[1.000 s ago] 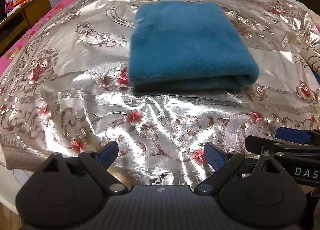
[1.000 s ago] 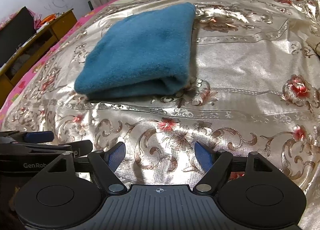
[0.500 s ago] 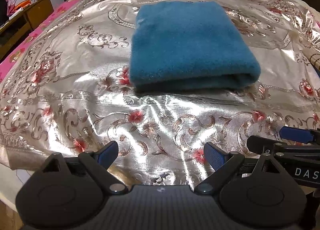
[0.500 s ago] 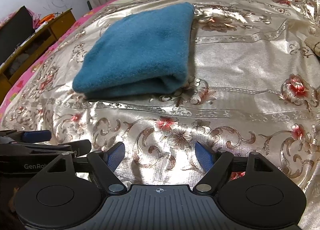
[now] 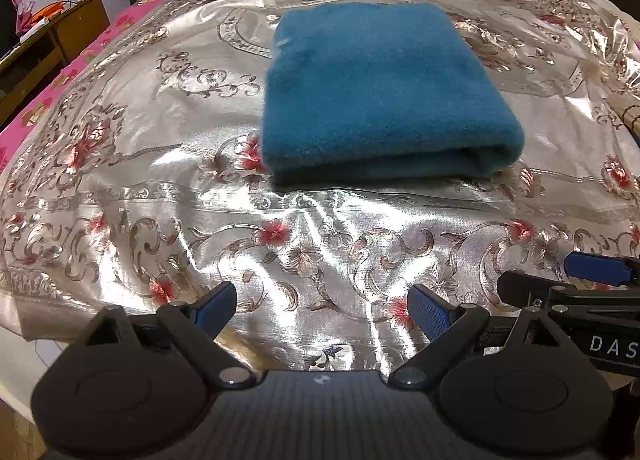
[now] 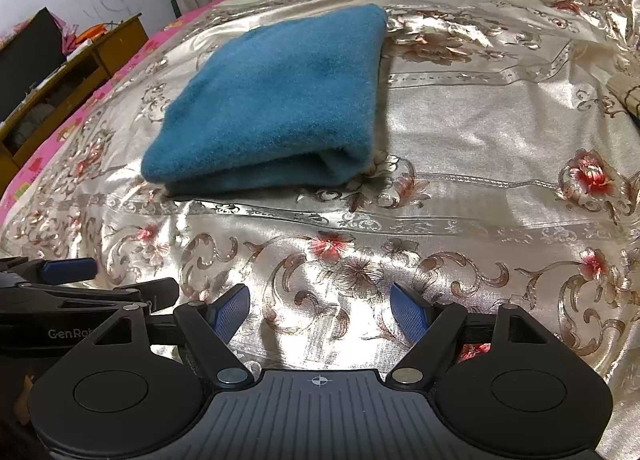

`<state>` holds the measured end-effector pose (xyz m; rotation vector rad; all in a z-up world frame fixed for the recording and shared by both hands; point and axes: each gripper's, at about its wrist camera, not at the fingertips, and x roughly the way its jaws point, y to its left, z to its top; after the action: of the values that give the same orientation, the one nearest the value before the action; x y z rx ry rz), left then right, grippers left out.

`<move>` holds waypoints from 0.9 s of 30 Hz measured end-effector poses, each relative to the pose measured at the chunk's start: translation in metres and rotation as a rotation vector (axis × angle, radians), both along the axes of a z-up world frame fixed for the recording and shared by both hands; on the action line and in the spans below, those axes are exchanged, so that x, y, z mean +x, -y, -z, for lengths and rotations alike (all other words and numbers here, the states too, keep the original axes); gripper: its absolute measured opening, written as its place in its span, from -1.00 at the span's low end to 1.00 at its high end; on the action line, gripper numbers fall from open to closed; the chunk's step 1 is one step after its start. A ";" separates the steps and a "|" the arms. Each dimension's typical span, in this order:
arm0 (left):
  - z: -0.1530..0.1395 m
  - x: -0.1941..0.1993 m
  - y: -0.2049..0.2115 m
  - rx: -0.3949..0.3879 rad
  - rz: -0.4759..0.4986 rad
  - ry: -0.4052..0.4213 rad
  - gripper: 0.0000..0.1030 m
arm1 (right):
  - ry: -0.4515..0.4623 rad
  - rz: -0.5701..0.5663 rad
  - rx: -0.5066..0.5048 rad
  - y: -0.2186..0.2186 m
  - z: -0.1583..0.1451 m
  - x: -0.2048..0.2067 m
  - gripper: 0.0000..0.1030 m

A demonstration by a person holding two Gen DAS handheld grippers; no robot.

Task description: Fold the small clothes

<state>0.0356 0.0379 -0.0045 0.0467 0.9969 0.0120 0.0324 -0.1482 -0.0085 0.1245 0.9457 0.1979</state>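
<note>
Left wrist view shows the left gripper (image 5: 320, 306) spread wide with nothing held, poised above the shiny floral bedcover (image 5: 120, 195), well short of the folded teal fleece cloth (image 5: 380, 95). The right gripper (image 6: 320, 310) is likewise seen fully parted and empty, just beside its partner, whose blue-tipped finger is visible at the frame edge. The cloth is laid in a neat rectangle with its rounded fold edge facing the grippers, slightly left of centre in the right wrist view. The fold is judged to be largely done. If a further fold is wanted, the two near corners should be approached low and level, all layers pinched together, and the slippery cover beneath should not be caught between the pads.
</note>
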 end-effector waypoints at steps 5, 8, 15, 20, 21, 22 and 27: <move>0.000 0.000 0.000 0.001 0.000 0.000 0.87 | -0.001 0.001 -0.004 -0.001 0.000 0.000 0.53; 0.000 0.000 0.000 0.004 0.000 0.001 0.87 | -0.002 0.002 -0.007 -0.001 0.000 0.000 0.53; 0.000 -0.001 -0.001 0.011 -0.001 0.003 0.87 | -0.004 0.003 -0.010 -0.002 0.000 0.000 0.53; 0.000 -0.001 -0.002 0.011 -0.002 0.003 0.87 | -0.004 0.003 -0.009 -0.002 0.000 0.000 0.53; 0.000 -0.001 -0.001 0.011 -0.001 0.004 0.87 | -0.004 0.003 -0.009 -0.002 0.000 0.000 0.54; 0.000 0.000 -0.001 0.011 -0.001 0.004 0.87 | -0.004 0.003 -0.009 -0.002 0.000 0.000 0.54; 0.000 -0.001 -0.001 0.013 -0.001 0.004 0.87 | -0.005 0.003 -0.009 -0.002 0.000 0.000 0.54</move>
<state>0.0351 0.0388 -0.0044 0.0581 0.9934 0.0198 0.0323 -0.1462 -0.0082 0.1183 0.9509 0.1908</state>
